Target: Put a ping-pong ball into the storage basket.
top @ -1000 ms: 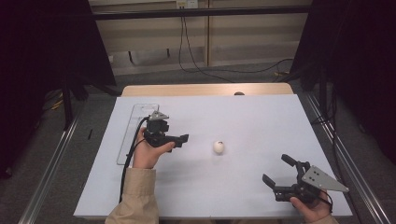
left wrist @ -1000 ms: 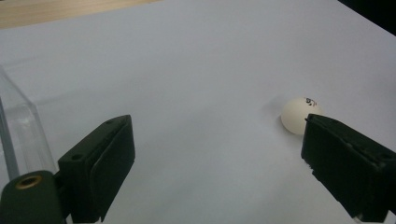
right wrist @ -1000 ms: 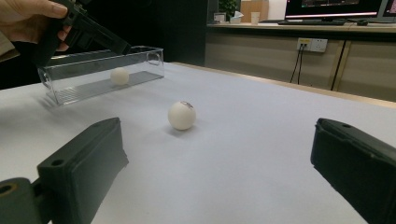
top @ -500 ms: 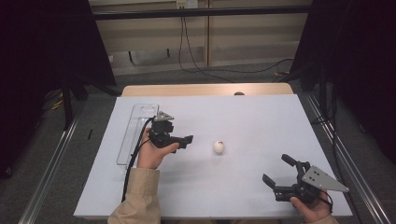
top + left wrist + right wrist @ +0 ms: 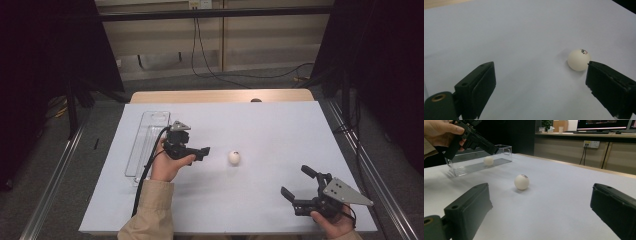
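Note:
A white ball (image 5: 233,157) with a small printed mark lies on the white table sheet (image 5: 280,130), near its middle. My left gripper (image 5: 204,151) hovers just left of it, open, nothing between its jaws. In the left gripper view the ball (image 5: 579,60) sits beside the right jaw's tip, ahead of the open left gripper (image 5: 539,92). My right gripper (image 5: 295,181) rests open near the front right, pointing toward the ball (image 5: 521,181). The right gripper (image 5: 539,212) holds nothing.
A long clear plastic tray (image 5: 145,142) lies along the sheet's left side, behind the left hand. In the right gripper view a second white ball (image 5: 488,160) sits inside that tray (image 5: 504,151), with the left gripper (image 5: 476,138) raised in front of it.
My left gripper has moved right, away from the tray and closer to the ball. The right gripper and the ball have stayed put.

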`<state>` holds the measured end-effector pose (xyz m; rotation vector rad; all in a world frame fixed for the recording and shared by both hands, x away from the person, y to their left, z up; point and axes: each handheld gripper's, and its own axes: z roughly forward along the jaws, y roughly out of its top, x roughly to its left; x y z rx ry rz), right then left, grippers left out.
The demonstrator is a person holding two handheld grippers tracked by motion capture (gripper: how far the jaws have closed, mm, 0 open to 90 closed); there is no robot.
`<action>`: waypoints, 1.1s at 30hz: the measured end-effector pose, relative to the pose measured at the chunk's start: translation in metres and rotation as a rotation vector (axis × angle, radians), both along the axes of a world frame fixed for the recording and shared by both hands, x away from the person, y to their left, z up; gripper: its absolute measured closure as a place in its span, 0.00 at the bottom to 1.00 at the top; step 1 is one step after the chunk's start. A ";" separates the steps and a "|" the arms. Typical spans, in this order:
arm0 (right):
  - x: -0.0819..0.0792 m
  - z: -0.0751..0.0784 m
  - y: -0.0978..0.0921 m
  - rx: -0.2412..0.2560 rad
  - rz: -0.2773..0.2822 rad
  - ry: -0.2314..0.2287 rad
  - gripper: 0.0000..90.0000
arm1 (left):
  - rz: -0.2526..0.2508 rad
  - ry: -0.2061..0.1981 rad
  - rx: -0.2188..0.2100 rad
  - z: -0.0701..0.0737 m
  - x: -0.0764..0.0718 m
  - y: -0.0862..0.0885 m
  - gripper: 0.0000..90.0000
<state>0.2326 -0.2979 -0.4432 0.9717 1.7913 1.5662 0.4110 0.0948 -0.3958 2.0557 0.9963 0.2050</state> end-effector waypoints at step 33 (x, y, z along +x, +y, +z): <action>0.000 0.000 0.000 0.001 0.001 0.001 0.03 | -0.020 -0.007 0.022 -0.008 -0.001 -0.018 0.10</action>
